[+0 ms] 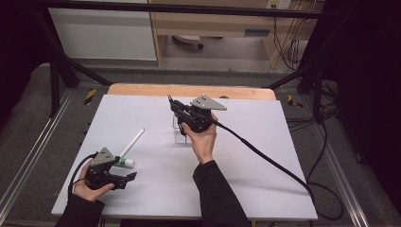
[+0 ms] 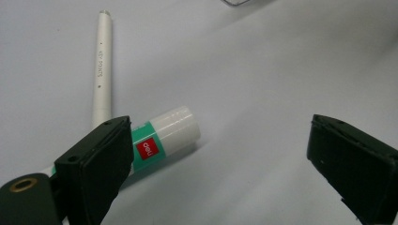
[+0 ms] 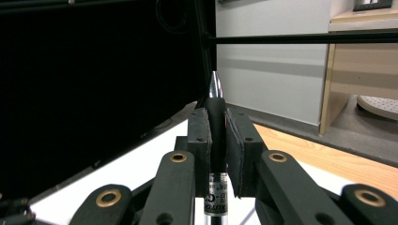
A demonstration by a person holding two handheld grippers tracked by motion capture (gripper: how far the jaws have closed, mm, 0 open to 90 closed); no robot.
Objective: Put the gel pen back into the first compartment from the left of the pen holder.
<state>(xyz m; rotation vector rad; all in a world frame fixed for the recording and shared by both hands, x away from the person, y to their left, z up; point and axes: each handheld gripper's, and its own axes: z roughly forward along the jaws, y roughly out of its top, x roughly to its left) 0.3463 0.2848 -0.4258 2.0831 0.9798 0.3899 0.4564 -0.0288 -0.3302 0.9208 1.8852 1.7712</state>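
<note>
My right gripper [image 1: 174, 106] is raised over the middle of the white table mat [image 1: 142, 189], tilted up and to the left, and shut on a black pen [image 3: 216, 126]. The pen's silver tip [image 3: 215, 85] sticks out past the jaws. Near the front left corner my left gripper [image 1: 130, 178] rests low with its jaws wide open and nothing between them. Just beyond it lie a white pen [image 2: 102, 70] and a glue stick [image 2: 164, 138] with a green and red label, the stick partly behind my left jaw.
A small clear holder [image 1: 180, 135] stands on the mat under the right hand. The right gripper's cable [image 1: 265, 156] trails across the mat to the right edge. A wooden table edge [image 1: 189, 90] runs along the back.
</note>
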